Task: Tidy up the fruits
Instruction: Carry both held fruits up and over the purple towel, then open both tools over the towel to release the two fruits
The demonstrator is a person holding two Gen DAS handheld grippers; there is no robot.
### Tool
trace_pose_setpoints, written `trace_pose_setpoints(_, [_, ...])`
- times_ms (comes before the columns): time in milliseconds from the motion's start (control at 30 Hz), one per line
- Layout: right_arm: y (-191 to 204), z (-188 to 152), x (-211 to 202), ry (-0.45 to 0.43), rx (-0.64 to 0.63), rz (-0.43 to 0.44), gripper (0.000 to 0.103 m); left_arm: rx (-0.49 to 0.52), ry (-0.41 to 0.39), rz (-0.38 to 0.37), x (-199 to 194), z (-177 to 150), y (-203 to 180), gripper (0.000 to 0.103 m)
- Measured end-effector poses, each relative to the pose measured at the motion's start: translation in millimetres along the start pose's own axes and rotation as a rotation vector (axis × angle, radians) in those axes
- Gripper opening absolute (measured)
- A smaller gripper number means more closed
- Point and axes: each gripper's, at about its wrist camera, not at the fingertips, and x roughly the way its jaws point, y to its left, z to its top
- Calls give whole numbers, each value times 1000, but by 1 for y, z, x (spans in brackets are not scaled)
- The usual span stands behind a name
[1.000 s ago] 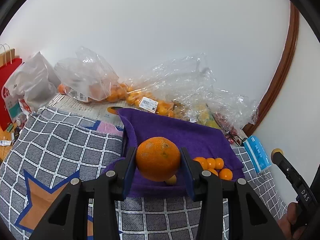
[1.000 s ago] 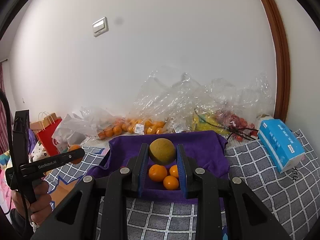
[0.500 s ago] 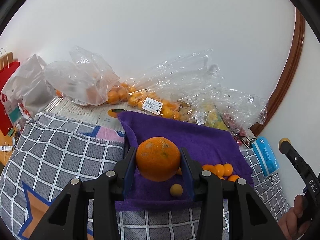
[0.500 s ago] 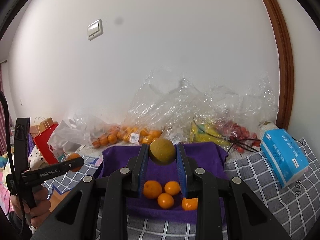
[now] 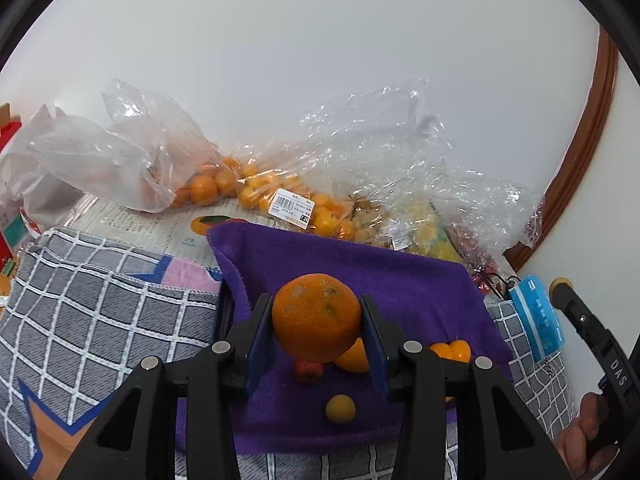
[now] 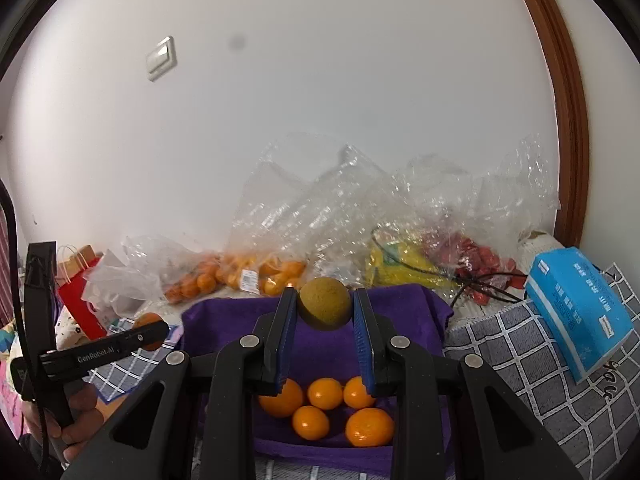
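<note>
Above the soft purple towel, the left gripper holds a big round orange — its two blue pads press on the sides of the fruit. Under it, on the towel, lie a small red fruit, a little round yellow-orange fruit and part of another orange fruit. The towel is spread over a grey cloth with white squares.

The right gripper pinches a round brownish-green fruit tight between its blue pads. This fruit hangs in the air over the far part of the towel. Below it, on the near part of the towel, five small orange fruits sit close together in a bunch.

Behind the towel, by the white wall, clear crinkly plastic bags are piled up. Some hold many small oranges, and one has a white price sticker. A blue tissue pack rests on the grey cloth at the right — well apart from the fruits. A red paper bag stands at the left.
</note>
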Motion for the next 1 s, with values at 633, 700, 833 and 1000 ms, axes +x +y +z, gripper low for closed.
trace_pose_setpoints(633, [-30, -43, 68, 192, -29, -129, 28, -16, 124, 34, 62, -24, 17, 40])
trace_pose_setpoints(700, [-32, -47, 73, 199, -23, -142, 28, -17, 135, 28, 65, -27, 18, 41])
trace_pose_setpoints(833, [-36, -53, 82, 226, -9, -154, 28, 12, 118, 42, 65, -30, 13, 41])
trace_pose_setpoints(1000, [-35, -57, 87, 244, -10, -157, 28, 40, 112, 61, 67, -32, 10, 41])
